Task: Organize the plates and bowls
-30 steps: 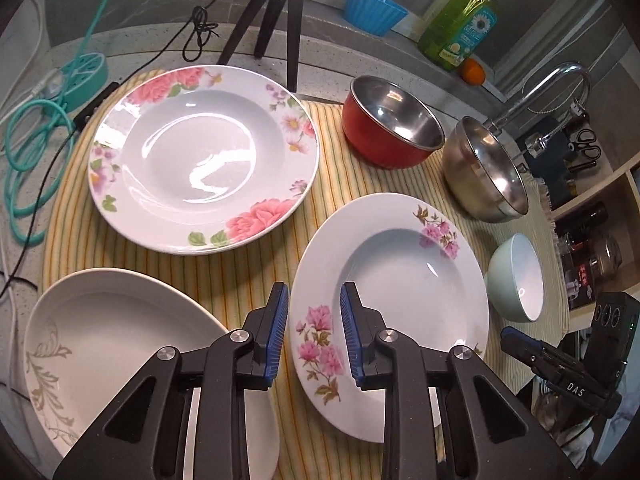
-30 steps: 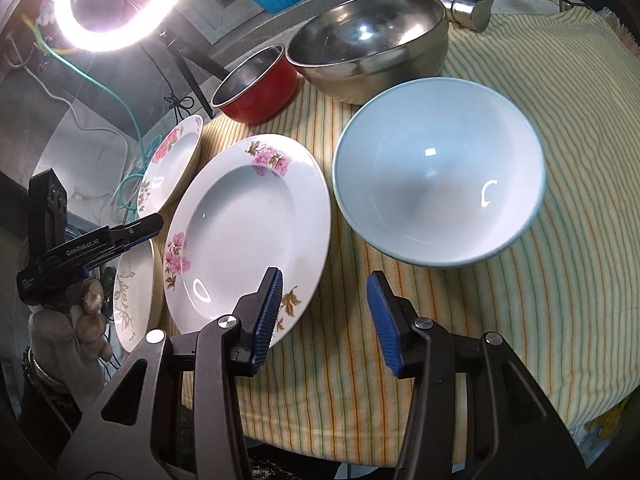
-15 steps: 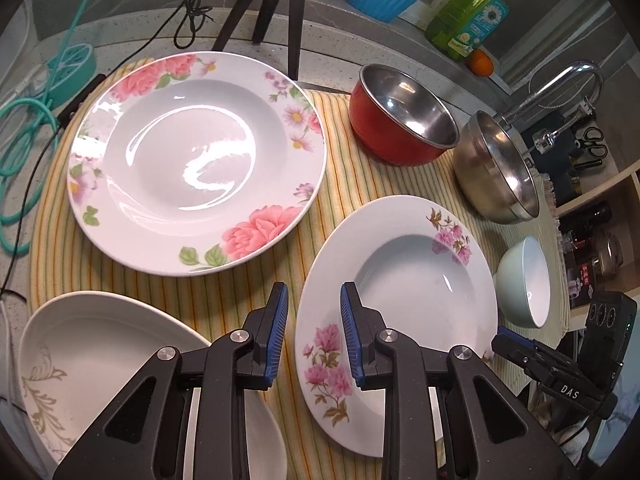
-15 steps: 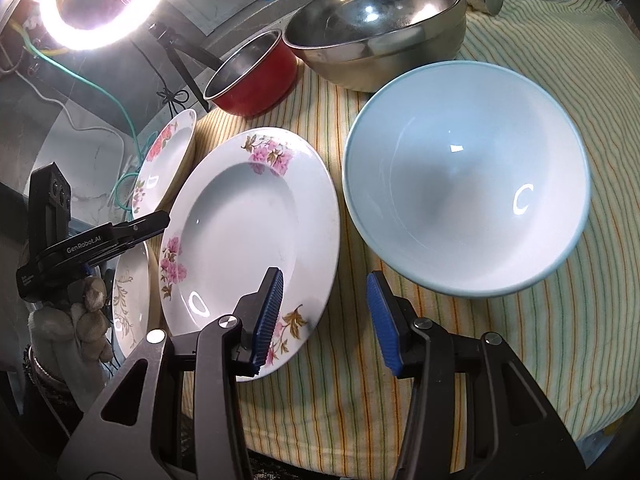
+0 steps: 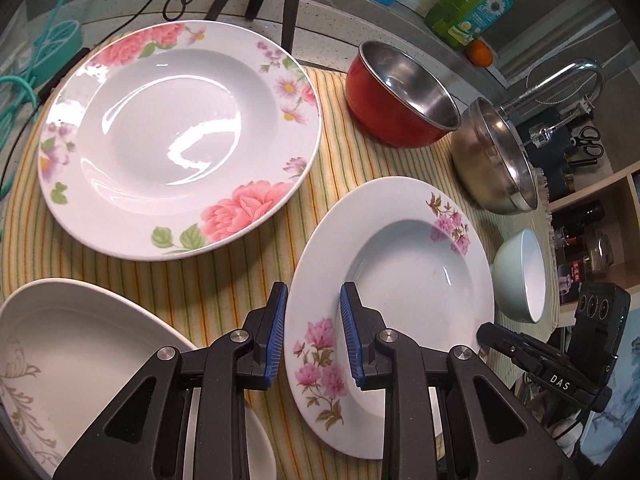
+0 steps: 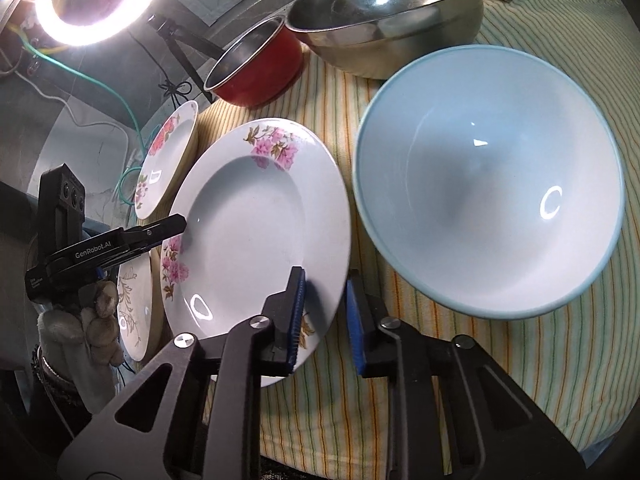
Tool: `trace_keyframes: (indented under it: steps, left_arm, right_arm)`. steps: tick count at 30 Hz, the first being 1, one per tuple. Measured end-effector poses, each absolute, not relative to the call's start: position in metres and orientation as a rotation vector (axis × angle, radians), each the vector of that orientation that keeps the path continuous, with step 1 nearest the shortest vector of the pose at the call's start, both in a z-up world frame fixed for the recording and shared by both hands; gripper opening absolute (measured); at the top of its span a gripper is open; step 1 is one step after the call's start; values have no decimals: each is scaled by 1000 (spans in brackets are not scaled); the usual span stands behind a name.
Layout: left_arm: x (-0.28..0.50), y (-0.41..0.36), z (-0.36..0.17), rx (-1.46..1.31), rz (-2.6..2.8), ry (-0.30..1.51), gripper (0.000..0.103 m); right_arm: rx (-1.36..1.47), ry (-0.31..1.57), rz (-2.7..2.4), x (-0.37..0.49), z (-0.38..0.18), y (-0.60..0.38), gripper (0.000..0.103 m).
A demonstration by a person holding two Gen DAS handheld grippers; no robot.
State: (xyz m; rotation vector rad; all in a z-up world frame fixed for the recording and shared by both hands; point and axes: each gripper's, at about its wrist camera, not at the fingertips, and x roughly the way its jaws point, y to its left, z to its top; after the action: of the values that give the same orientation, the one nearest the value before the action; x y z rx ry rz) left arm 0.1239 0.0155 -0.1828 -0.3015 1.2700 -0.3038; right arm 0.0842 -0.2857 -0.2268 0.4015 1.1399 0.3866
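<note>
The large rose plate (image 5: 180, 136) and the small pink-flower plate (image 5: 394, 264) look like glazed ceramic, smooth and glossy, with bright reflections on them. The pale blue bowl (image 6: 490, 208) has the same shiny glaze. The steel bowl (image 6: 386, 20) is bare metal, a little dull and with marks inside. The red bowl (image 5: 400, 92) is metal inside and glossy red outside. The striped cloth (image 5: 328, 152) is woven and matt. The pads (image 5: 276, 336) of the gripper are blue, ribbed and matt.
</note>
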Motion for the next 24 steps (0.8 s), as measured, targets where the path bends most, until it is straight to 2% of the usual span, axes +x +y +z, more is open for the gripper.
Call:
trace_keyframes:
  steps: [24]
  left_arm:
    - [63,0,-178,-317,-227,1258,24]
  right_arm:
    - [286,1185,438,66,-230,-290,24]
